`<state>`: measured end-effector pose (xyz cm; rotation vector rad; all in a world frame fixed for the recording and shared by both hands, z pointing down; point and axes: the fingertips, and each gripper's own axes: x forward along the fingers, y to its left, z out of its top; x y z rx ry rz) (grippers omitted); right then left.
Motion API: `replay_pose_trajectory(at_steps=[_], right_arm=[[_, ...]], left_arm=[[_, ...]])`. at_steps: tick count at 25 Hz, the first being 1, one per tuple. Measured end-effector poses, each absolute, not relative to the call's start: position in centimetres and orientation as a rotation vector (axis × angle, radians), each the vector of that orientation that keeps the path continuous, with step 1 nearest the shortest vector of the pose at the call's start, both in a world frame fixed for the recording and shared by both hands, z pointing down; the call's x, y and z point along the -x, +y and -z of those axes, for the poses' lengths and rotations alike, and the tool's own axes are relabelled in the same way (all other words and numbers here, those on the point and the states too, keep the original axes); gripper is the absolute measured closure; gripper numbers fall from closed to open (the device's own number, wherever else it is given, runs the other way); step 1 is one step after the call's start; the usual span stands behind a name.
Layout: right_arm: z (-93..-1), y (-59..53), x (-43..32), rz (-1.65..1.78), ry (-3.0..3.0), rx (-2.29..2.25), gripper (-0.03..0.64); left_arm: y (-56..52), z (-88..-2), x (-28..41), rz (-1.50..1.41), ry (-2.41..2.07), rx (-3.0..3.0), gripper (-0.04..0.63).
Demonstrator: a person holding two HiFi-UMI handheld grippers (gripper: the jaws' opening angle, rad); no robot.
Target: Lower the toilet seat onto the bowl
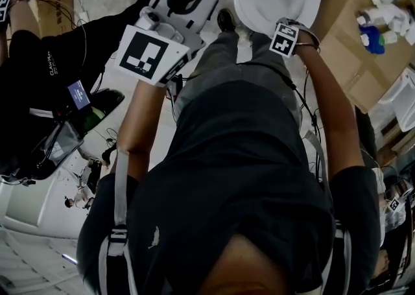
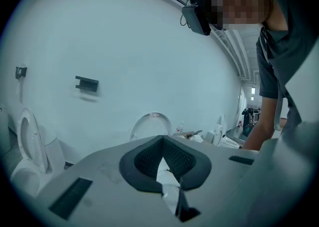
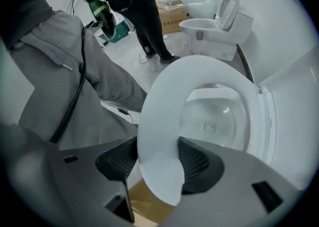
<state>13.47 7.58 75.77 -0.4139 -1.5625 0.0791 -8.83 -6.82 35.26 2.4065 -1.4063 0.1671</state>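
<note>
Gripping the seat: right gripper [image 3: 159,157], jaws spread wide and clamped on the front band of the toilet seat [image 3: 155,106]. One dark pad [image 3: 117,163] sits against the band's outer edge, the other inside the ring.
Seat position: tipped low over the bowl [image 3: 217,121], whose inside shows through the ring. Whether the seat touches the rim cannot be told.
Right arm: in the head view a bare forearm [image 1: 334,118] reaches forward to the toilet at the top of the picture, with a marker cube [image 1: 284,37] at the wrist.
Other hand: left gripper [image 2: 162,141], held to the left of the toilet and apart from the seat. Its jaws are clenched tip to tip with nothing between them.
Surroundings: a second toilet [image 3: 212,24] with its seat up stands farther back against the wall. A person in black [image 3: 137,1] stands near it. A cardboard box [image 1: 353,54] lies just right of the nearer toilet.
</note>
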Motion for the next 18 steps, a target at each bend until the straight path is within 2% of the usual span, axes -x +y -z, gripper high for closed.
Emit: replay_pose_trajectory(at_steps=[18], right_arm=[[-84.0,12.5,-13.0,-0.144,-1.476,0.53,0.357]], left_arm=[[-5.1,-40.5,9.1,-0.193,-1.367,-2.335,0.592]])
